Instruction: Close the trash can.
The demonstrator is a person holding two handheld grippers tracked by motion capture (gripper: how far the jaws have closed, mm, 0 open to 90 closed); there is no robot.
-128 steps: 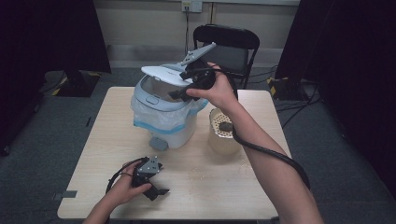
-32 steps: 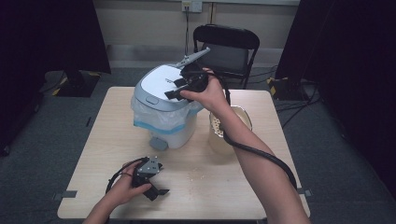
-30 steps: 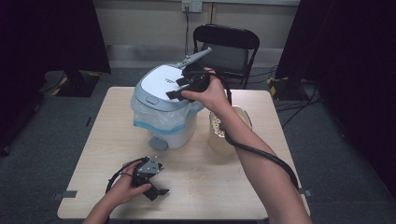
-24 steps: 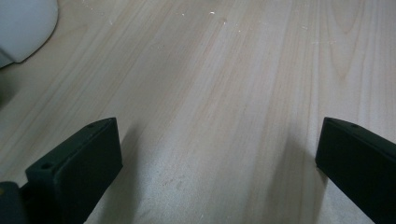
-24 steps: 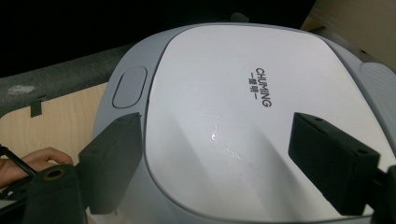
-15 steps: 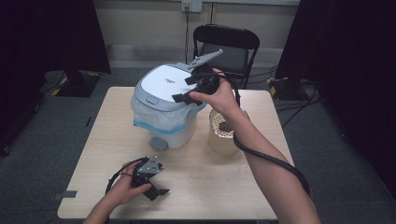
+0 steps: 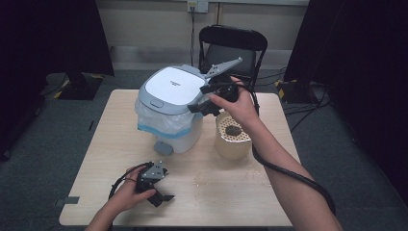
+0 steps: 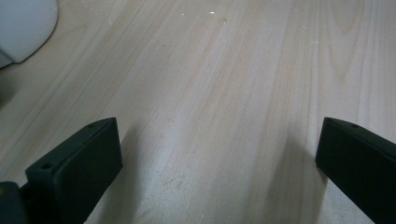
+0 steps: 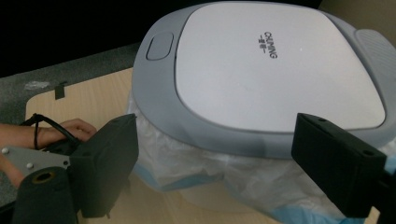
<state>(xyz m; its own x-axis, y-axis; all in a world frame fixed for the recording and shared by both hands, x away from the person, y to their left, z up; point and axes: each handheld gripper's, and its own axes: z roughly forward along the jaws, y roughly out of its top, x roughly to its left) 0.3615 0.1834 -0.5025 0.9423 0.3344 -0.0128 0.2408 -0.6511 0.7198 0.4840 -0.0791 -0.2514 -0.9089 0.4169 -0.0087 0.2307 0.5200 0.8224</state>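
One table [image 7: 120, 159] of pale wood carries the scene, and the landmark on it is one white and grey lidded bin [image 7: 171, 108], standing toward the far left part of the top; its lid [image 9: 275, 60] lies shut and flat, with one small grey push button [image 9: 157, 45] at the edge and a line of dark lettering across the white panel; one clear plastic liner [image 9: 187, 154] with a blue edge spills out from under the lid and hangs down the bin's side.

Two grippers are in hand. The right gripper [image 7: 202, 98] hangs in the air just beside the bin's lid, on the side toward the bowl; its jaws have just been opening and now stand wide with nothing between them, and in the right gripper view the lid sits beyond the two black jaws, untouched. The left gripper [image 7: 161, 195] rests low on the table, well in front of the bin and nearer the person; its jaws also stand wide apart over bare wood, holding nothing.

One pale round bowl [image 7: 233, 142] stands just beside the bin, on its right in the high view; it holds light grainy matter with one dark lump [image 7: 234, 130] on top. A scatter of pale crumbs [image 7: 207, 179] lies on the wood in front of the bin and bowl. One black folding chair [image 7: 231, 43] stands behind the bin, past the table's far edge.
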